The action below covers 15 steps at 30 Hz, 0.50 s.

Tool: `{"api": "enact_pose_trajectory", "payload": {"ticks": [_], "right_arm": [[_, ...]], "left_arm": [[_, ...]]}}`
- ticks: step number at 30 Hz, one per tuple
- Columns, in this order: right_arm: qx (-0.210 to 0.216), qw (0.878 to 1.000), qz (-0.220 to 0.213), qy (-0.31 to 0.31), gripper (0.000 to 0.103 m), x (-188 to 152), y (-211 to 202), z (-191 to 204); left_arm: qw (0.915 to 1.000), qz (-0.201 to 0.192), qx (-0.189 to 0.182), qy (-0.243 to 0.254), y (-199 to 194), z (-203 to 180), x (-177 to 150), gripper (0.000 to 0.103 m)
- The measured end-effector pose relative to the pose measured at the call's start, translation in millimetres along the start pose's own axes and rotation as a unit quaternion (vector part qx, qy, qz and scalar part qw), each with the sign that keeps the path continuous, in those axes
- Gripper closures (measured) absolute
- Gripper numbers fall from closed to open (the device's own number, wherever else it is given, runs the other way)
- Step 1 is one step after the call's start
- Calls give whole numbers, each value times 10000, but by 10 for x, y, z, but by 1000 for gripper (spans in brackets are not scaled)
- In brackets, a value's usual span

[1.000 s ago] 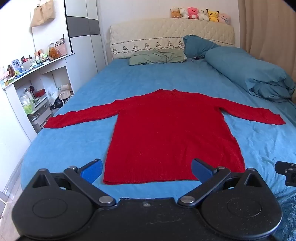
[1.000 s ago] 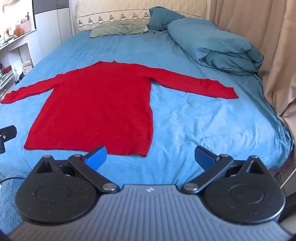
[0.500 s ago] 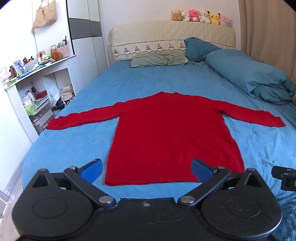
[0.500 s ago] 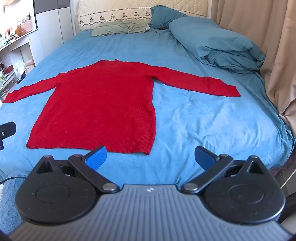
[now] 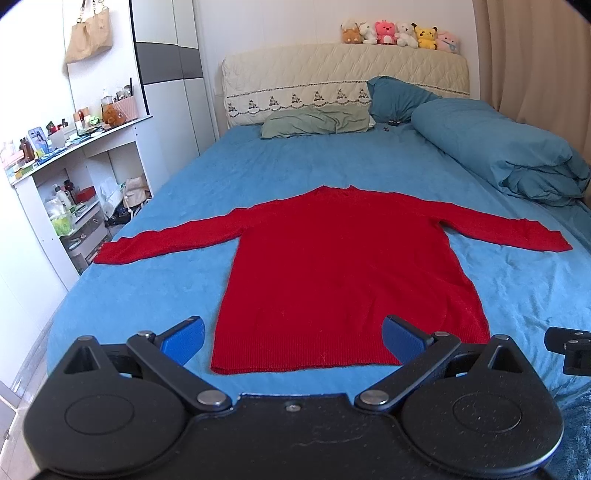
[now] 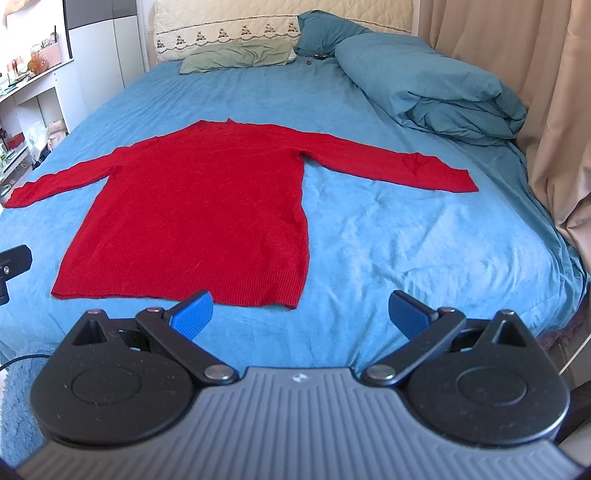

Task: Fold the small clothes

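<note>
A red long-sleeved sweater (image 5: 343, 266) lies flat on the blue bed (image 5: 155, 295), sleeves spread out to both sides, hem nearest me. It also shows in the right wrist view (image 6: 207, 206). My left gripper (image 5: 293, 339) is open and empty, just above the hem at its left half. My right gripper (image 6: 301, 314) is open and empty, in front of the hem's right corner (image 6: 291, 302). A part of the right gripper (image 5: 569, 345) shows at the right edge of the left wrist view.
A folded blue duvet (image 5: 509, 155) lies along the bed's right side, pillows (image 5: 317, 122) at the headboard. White shelves (image 5: 74, 177) with clutter stand left of the bed. Beige curtains (image 6: 554, 110) hang at the right. Plush toys (image 5: 399, 31) sit on the headboard.
Both grippers have drifted slightly, so the sweater sits a little lower in the left view and higher in the right view. Jaws stay open. The sweater has not moved.
</note>
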State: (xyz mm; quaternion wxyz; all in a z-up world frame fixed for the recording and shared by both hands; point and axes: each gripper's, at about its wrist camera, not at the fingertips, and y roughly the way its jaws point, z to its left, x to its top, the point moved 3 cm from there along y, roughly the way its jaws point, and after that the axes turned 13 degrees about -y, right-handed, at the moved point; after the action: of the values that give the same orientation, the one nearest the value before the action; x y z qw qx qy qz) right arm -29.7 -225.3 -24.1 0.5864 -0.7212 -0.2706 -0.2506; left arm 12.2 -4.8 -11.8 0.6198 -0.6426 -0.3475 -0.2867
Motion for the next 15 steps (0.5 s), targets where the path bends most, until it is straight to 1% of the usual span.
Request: {"api": "enact_pose_trajectory", "payload": {"ticks": [15], "right_arm": [[34,10000,8,29,0,0,-13,17]], "left_arm": [[10000,-46,4,36,-15,4,18,0]]}}
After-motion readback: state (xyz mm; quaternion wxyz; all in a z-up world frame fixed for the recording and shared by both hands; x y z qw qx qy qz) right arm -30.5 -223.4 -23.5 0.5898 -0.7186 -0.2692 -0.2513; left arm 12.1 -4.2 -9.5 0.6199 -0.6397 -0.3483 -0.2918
